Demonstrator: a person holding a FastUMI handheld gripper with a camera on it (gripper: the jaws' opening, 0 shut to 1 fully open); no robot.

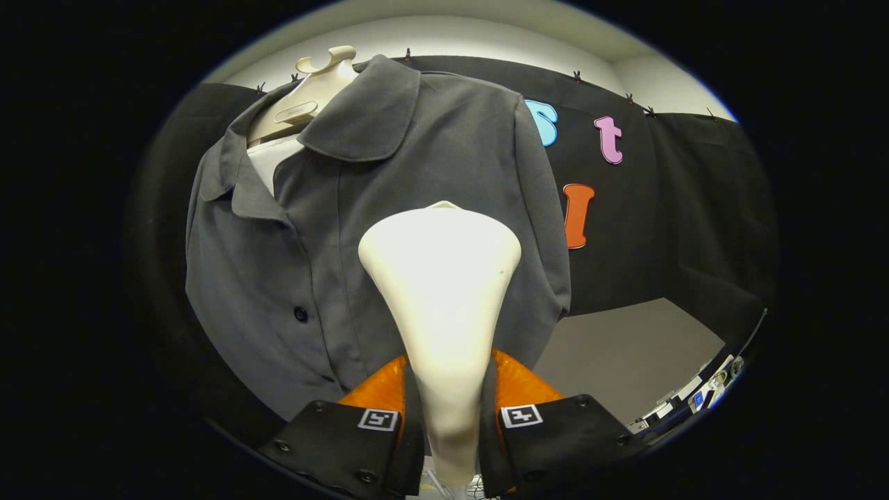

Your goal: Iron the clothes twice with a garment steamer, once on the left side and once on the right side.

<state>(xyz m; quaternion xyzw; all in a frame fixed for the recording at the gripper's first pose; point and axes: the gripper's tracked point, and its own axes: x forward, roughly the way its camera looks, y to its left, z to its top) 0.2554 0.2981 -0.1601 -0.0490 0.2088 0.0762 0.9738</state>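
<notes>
Steamer (439,278) clamped in gripper (450,417), head upright vs shirt (333,264).

You are in a staged recording booth: black cloth wall (694,208) clipped up, shirt (361,229) on a display hanger (312,90).

shirt (430,160): matt woven cloth, fine grain, glossy plastic buttons | steamer head (439,278): smooth cream plastic, satin sheen, clamped between gripper (450,417) fingers | hanger (312,90): smooth beige plastic | booth wall (694,208): matt black cloth
</notes>
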